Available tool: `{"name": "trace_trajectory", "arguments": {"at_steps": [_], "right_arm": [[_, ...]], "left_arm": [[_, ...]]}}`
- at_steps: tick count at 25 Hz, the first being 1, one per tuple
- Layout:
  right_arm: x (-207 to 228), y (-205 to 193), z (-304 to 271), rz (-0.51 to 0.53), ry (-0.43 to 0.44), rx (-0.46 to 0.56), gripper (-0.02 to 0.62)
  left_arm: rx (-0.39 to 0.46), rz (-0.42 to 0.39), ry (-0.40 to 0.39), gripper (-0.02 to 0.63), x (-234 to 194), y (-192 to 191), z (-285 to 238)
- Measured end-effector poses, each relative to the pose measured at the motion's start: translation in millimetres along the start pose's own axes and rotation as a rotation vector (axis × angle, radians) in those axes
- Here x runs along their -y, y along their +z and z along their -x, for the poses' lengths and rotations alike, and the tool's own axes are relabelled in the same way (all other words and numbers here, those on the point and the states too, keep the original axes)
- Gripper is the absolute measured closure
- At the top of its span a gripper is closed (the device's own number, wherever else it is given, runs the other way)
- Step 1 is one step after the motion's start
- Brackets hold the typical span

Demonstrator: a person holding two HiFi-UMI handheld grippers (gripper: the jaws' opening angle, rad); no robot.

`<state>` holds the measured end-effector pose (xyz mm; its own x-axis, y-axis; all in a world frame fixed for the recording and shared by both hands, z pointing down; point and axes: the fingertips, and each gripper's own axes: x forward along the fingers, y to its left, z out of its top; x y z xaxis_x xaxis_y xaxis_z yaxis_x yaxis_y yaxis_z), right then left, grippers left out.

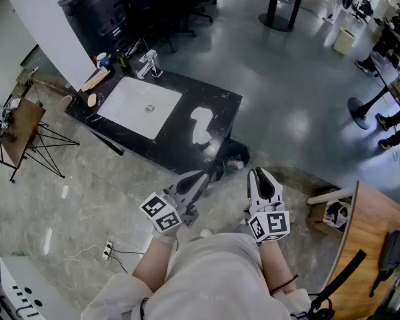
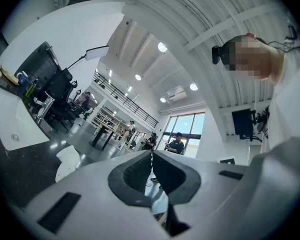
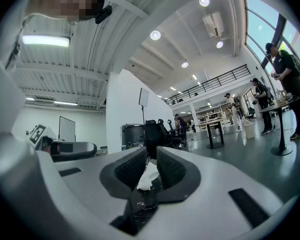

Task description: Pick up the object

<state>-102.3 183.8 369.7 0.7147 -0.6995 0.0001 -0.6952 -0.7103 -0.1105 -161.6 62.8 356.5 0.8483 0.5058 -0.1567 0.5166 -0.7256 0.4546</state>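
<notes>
A white crumpled object (image 1: 201,125) lies on the black countertop (image 1: 180,145), to the right of a white sink (image 1: 139,105). Both grippers are held close to the person's body, short of the counter's near edge. The left gripper (image 1: 200,177) points toward the counter with its jaws together and nothing between them. The right gripper (image 1: 260,174) is shut too and empty. In the left gripper view the left gripper (image 2: 151,159) has its pads touching, and the white object (image 2: 67,160) shows at the lower left. In the right gripper view the white object (image 3: 149,176) appears beyond the right gripper (image 3: 151,156), apart from it.
A faucet (image 1: 149,64) and small items stand at the sink's back edge. A dark round thing (image 1: 235,155) sits on the floor by the counter's corner. A wooden stand (image 1: 20,122) is at the left, a wooden desk (image 1: 370,245) and box (image 1: 330,213) at the right.
</notes>
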Motion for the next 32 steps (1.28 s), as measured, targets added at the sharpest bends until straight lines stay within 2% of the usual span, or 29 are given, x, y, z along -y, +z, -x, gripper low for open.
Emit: {"name": "trace_trajectory", "arguments": {"at_steps": [7, 13, 19, 22, 32], "right_arm": [[-10, -7, -17, -0.011, 0.020, -0.002, 0.517], [8, -12, -45, -0.029, 0.047, -0.003, 0.515], [47, -16, -88, -0.062, 0.075, 0.001, 0.515], [71, -16, -112, -0.074, 0.090, -0.004, 0.515], [142, -9, -203, -0.113, 0.179, -0.037, 0.517]], "left_arm": [[0.004, 0.004, 0.026, 0.598, -15, 3, 12], [0.010, -0.027, 0.063, 0.598, -40, -5, 0], [-0.032, -0.056, 0.135, 0.597, -67, -2, -41], [-0.020, -0.054, 0.144, 0.597, -85, -6, -66], [-0.022, -0.077, 0.304, 0.579, -143, 17, -139]]}}
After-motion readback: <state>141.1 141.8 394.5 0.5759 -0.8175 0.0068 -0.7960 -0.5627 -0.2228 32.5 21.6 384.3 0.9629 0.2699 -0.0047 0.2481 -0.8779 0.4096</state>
